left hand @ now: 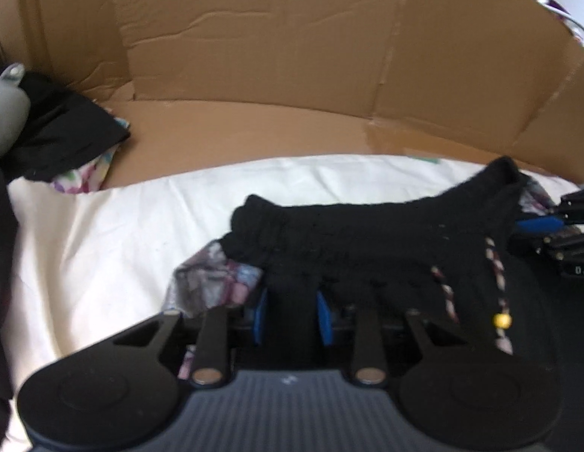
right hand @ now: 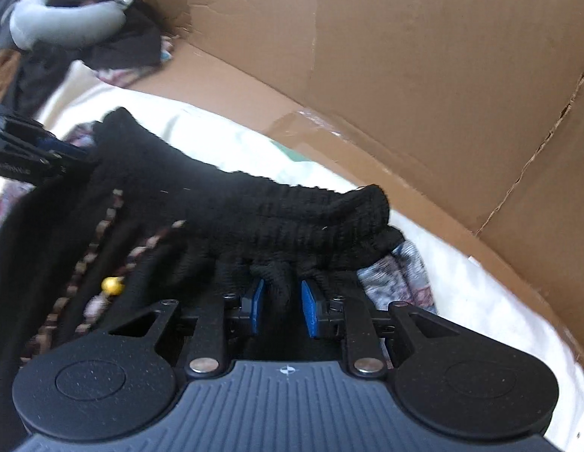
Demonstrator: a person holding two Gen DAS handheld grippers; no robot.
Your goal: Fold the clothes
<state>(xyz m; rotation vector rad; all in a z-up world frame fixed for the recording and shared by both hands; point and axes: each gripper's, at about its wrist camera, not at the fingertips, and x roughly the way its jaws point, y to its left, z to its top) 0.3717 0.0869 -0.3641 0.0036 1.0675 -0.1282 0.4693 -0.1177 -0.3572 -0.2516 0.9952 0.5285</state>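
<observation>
Two grippers, left gripper and right gripper, each have a bunch of the black knit garment between partly spread jaws; whether the pads press, cannot tell. Garment lies bunched on white sheet, fold unfinished. Cardboard wall bounds far side; folded pile left.

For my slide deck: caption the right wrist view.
Right gripper straddling a bunched fold of black knit garment on white sheet, cardboard wall behind.
</observation>
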